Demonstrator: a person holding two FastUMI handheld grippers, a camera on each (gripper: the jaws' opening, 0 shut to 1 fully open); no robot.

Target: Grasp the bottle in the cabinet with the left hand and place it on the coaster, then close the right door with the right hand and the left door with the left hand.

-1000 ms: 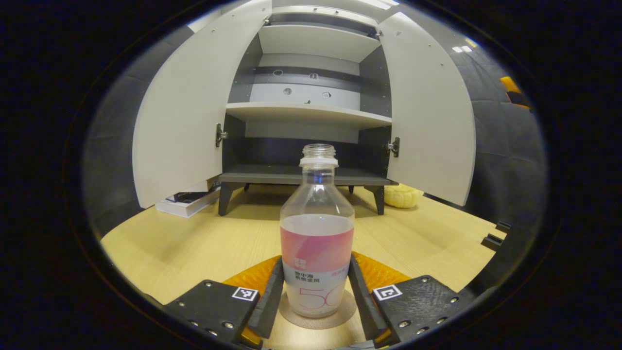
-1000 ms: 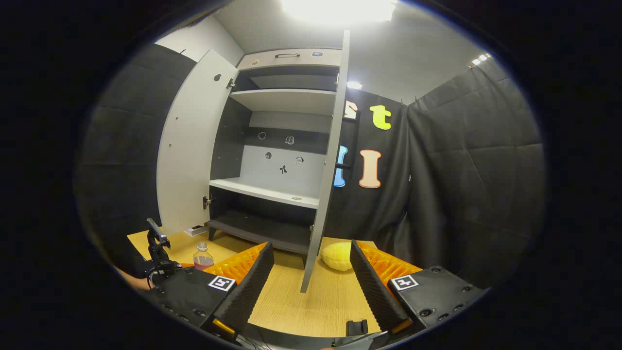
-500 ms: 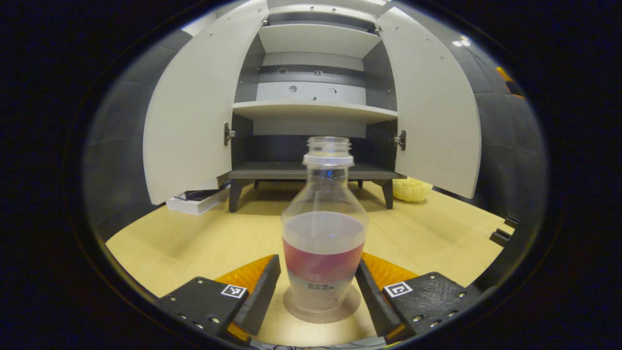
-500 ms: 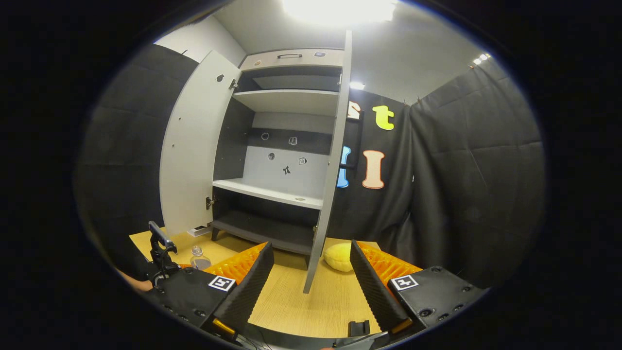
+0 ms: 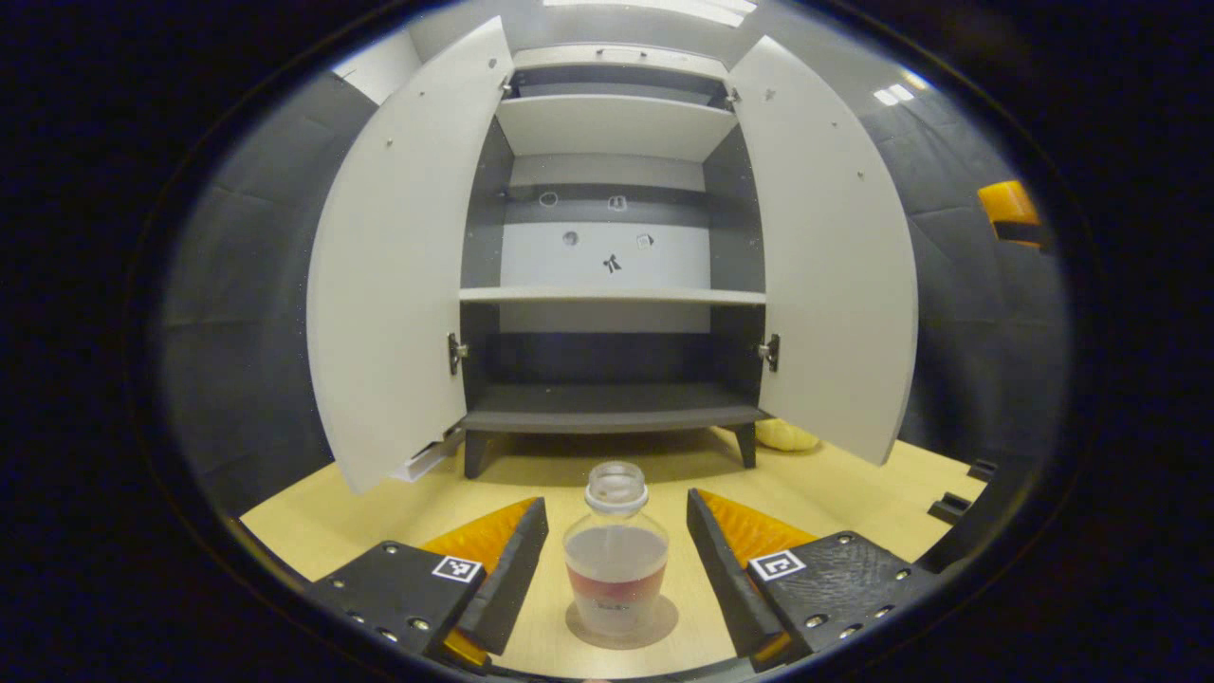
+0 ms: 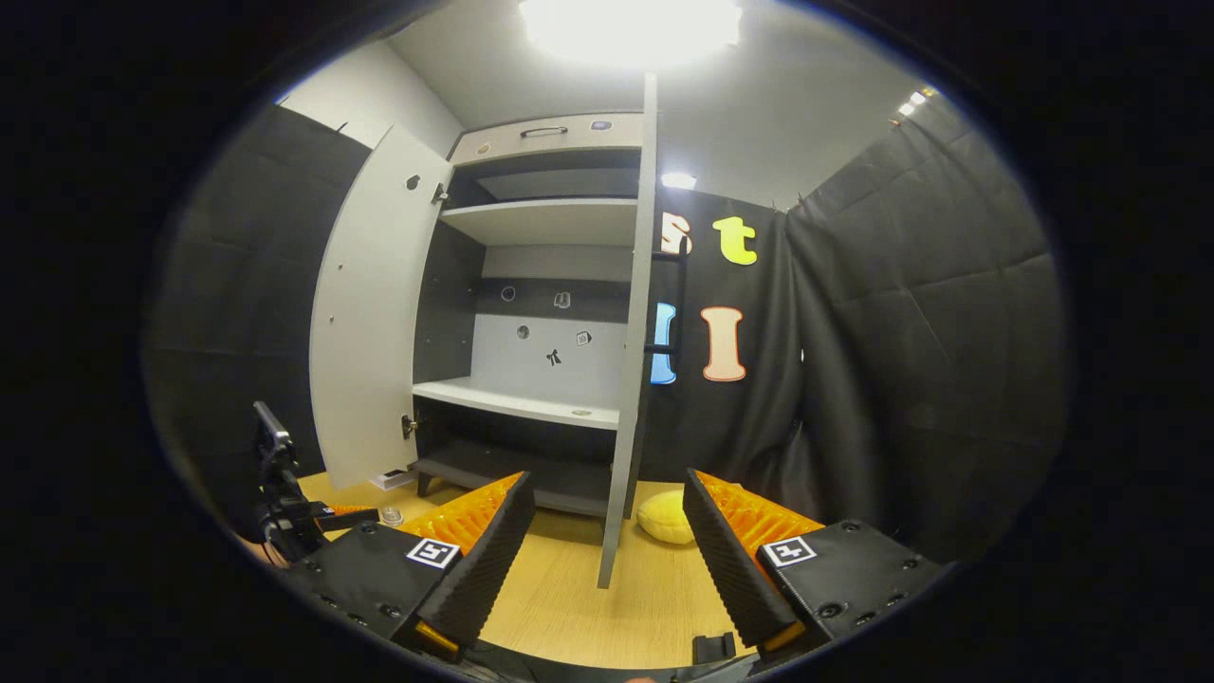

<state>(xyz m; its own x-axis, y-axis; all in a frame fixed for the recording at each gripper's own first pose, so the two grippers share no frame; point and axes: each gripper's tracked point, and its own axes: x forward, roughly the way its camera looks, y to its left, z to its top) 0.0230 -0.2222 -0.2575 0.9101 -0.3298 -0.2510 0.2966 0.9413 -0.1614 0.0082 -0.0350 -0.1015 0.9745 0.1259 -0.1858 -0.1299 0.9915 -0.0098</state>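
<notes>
While bottle [image 5: 616,560] stands on coaster [image 5: 664,621] | left tool [image 5: 616,569] spread, untouching | right tool [image 6: 607,541] spread beside right door [image 6: 631,332] edge

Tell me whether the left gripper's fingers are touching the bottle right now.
Apart. In the left gripper view, the bottle stands on the coaster with bare table visible between it and each of the fingers.

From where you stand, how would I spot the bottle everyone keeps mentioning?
Find the tall cabinet with both doors open, then look down at the wooden table before it. The bottle stands there on a round coaster: clear, uncapped, with a pink label.
</notes>
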